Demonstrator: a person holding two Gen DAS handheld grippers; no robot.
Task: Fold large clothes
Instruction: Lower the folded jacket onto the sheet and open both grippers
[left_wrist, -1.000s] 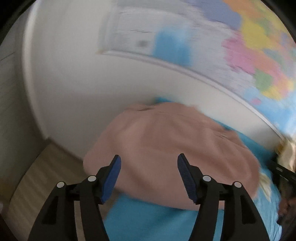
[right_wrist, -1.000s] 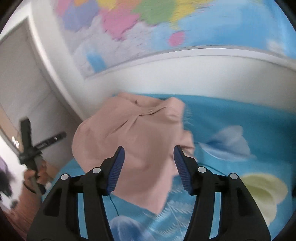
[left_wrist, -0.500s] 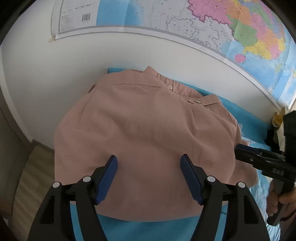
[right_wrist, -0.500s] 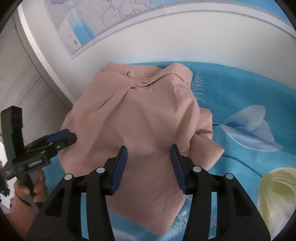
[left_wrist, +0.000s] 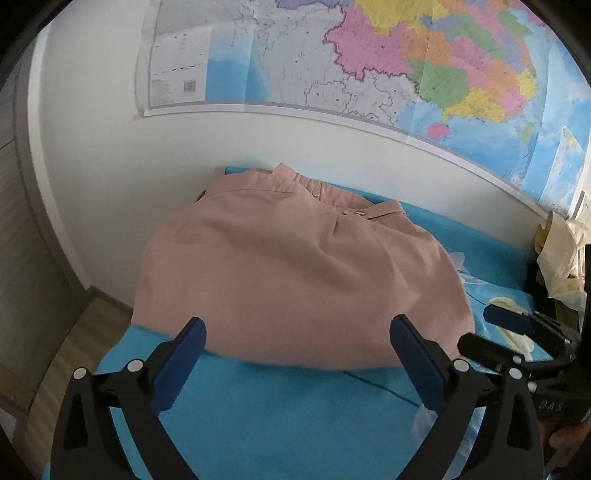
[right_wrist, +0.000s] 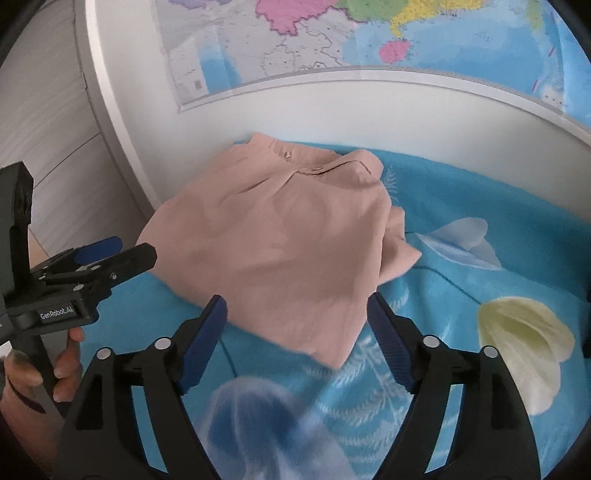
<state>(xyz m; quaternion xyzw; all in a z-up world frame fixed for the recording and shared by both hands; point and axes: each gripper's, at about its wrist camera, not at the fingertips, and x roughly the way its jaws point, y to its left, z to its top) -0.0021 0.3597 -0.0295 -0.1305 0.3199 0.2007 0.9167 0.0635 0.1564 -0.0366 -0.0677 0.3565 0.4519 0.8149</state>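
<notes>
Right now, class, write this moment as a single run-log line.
shirt: folded, on blue sheet by the wall | left claw: open, empty | right claw: open, empty | contact: none

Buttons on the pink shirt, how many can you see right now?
2. One button sits on the collar band of the pink shirt, near the wall. The second button lies just beside it on the placket. Others may be hidden under the folds.

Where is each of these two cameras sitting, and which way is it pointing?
Left wrist: on the left claw, facing the folded pink shirt and wall map; the right claw shows.
Right wrist: on the right claw, facing the same; the left claw and hand show.
Shared: shirt, blue sheet, map.
</notes>
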